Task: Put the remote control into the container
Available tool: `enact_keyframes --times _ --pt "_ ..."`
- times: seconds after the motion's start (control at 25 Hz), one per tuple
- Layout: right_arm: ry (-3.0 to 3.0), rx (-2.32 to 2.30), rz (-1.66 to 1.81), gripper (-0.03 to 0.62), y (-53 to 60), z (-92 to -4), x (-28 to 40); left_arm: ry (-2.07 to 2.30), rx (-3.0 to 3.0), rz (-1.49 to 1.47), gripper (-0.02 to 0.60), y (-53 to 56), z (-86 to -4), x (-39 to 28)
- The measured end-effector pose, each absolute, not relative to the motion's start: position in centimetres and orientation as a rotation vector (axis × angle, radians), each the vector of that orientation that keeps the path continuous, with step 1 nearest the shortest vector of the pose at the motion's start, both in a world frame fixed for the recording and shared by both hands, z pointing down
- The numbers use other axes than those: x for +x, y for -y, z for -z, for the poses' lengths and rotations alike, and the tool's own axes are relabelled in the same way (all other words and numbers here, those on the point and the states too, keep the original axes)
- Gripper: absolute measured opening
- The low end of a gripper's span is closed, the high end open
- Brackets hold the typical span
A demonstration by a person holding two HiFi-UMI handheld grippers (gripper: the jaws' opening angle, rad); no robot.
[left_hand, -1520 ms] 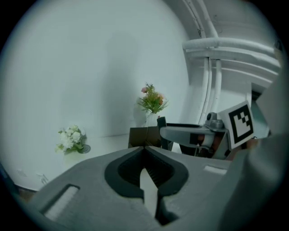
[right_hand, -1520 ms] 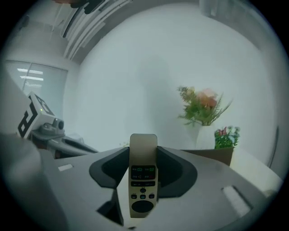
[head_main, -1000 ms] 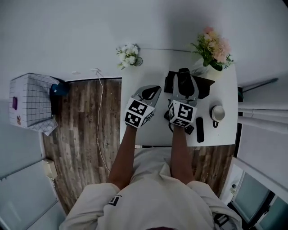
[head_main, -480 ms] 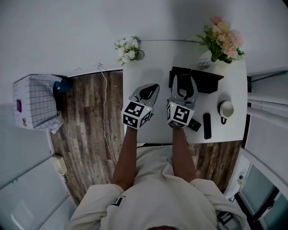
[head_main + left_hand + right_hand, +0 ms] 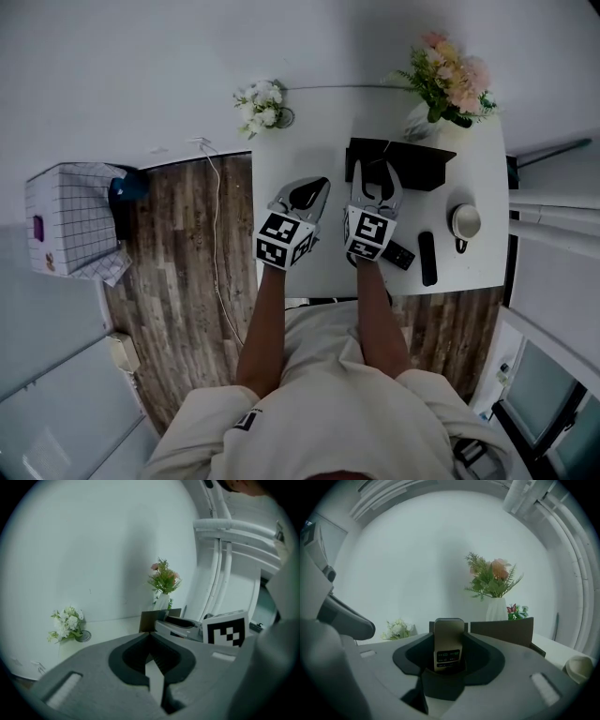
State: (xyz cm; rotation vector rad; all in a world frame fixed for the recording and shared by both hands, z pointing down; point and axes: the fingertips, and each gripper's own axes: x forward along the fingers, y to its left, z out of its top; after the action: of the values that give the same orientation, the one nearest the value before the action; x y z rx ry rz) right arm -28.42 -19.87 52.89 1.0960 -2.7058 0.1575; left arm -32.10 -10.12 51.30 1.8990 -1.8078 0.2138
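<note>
Right tool [image 5: 374,186] clamping slim rectangular remote [image 5: 448,644], left tool [image 5: 152,644] closed, empty, dark boxy container [image 5: 422,167], smooth white table [image 5: 309,159]

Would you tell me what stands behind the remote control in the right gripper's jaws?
The dark container stands just behind the remote control, with a vase of flowers beyond it. Its front wall and the remote hide the inside.

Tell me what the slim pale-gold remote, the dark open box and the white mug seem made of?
Slim pale-gold remote: probably plastic, satin metallic-looking finish, smooth face with flat buttons.
Dark open box: thin, flat, matte brownish panels with sharp edges; cardboard or thin board, hard to say.
White mug: likely glazed ceramic, smooth and evenly white, too small to confirm.
</note>
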Motion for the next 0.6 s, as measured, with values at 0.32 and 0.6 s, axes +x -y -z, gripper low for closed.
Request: enact_keyframes --times 0.32,0.6 --pt "2.637 1.053 -0.2 0.215 19.9 -53.5 -27.9 1.87 1.908 -0.223 0.003 8.5 -49.1 -32.0" --pt "2.662 1.069 -0.161 0.235 17.9 -51.2 -25.3 1.931 1.913 -0.215 0.003 5.7 -47.2 -30.5"
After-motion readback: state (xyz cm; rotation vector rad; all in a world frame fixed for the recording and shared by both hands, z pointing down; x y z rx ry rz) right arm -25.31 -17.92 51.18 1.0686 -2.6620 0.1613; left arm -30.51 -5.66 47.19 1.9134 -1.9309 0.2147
